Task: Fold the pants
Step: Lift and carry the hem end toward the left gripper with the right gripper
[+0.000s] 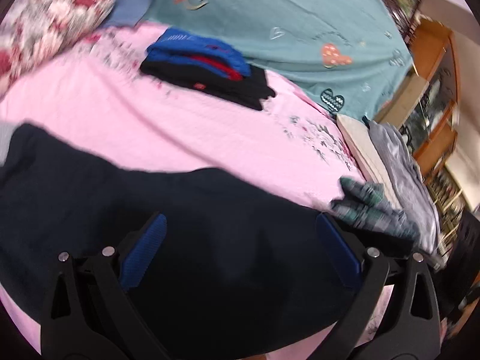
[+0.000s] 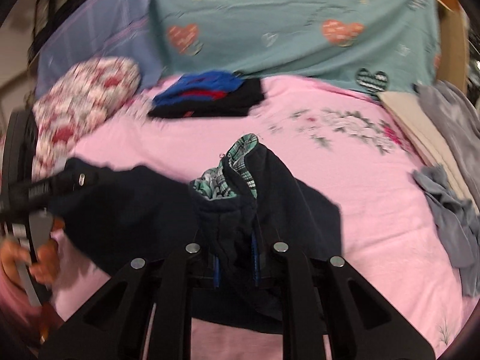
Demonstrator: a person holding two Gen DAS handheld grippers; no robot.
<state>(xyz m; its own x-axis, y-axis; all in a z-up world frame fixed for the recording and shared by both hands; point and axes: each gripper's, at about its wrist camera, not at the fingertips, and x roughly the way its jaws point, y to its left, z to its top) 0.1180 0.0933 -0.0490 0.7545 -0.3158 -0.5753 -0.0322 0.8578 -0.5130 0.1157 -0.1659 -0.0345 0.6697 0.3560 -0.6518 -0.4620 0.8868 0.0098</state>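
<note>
Left wrist view: dark navy fabric pants (image 1: 186, 210) spread flat across the near part of the bed, on a pink floral bedsheet (image 1: 150, 126). Left gripper (image 1: 240, 252) above the cloth, blue-padded fingers (image 1: 144, 252) spread wide, nothing between them. Plaid-lined waistband end (image 1: 360, 204) lifted at the right edge of the pants. Farther back on the sheet, well apart: folded stack of blue, red and black clothes (image 1: 204, 66). Red-and-white patterned pillow (image 1: 51, 21) at upper left, teal blanket with heart prints (image 1: 285, 21) behind.

Right wrist view: right gripper (image 2: 237, 264) with fingers pressed close, pinching a bunched fold of the pants (image 2: 288, 192) at the waistband; green plaid lining (image 2: 234, 168) turned outward just beyond the tips. Rest of the garment trailing left toward the left gripper's body, seen at the frame's left edge with the person's hand (image 2: 36, 258) on its handle. Grey crumpled garment (image 2: 450, 210) at right, apart.

Judgement: first fold in hand, waistband end raised for carrying over the legs. Next move calls for laying that end down square on the far end, with the free gripper pinning or taking a matching corner. Frames blurred; finer edges not readable.
</note>
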